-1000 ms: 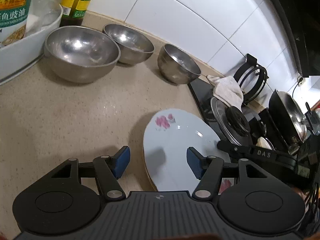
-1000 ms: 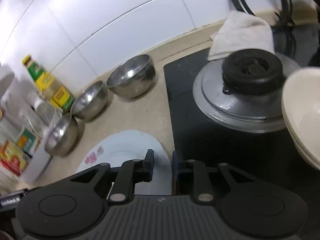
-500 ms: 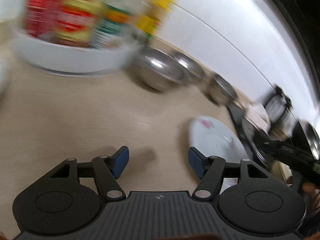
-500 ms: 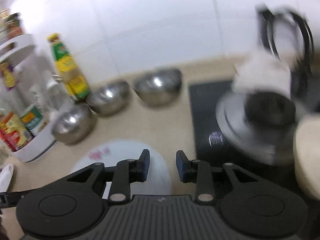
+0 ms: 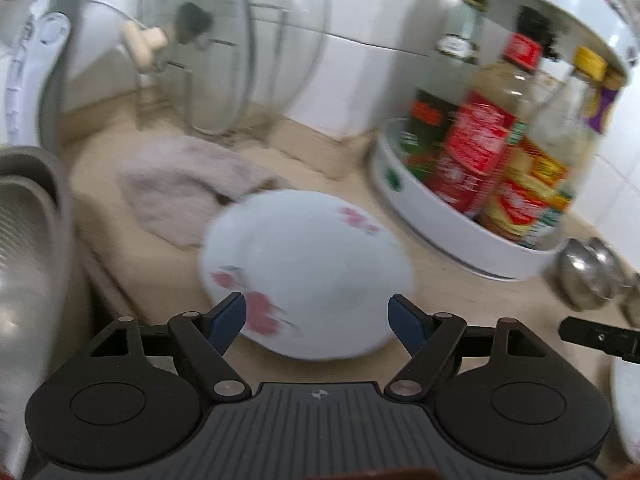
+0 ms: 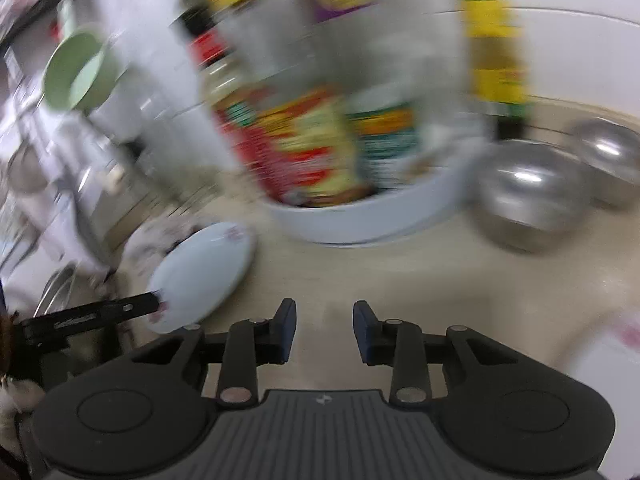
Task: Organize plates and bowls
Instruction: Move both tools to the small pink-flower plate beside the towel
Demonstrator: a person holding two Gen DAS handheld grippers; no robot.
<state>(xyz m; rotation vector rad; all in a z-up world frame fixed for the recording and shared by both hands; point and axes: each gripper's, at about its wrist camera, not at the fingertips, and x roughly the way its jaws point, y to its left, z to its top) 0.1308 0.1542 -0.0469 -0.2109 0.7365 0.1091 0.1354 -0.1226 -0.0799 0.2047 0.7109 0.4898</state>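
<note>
Both views had swung leftward: left gripper [image 5: 316, 318] (spread wide) now framed a second floral plate [image 5: 308, 276] mid-frame; right gripper [image 6: 325, 330] hung parted, empty.

Plate [image 5: 308, 276] on counter [image 5: 168, 264], cloth [image 5: 188, 188] behind, bottle tray [image 5: 452, 232] right

No legible text — sauce bottles [image 5: 476, 152] on the white turntable rack [image 5: 460, 236] carry red, yellow & green labels, all too blurred to read in either view.
</note>
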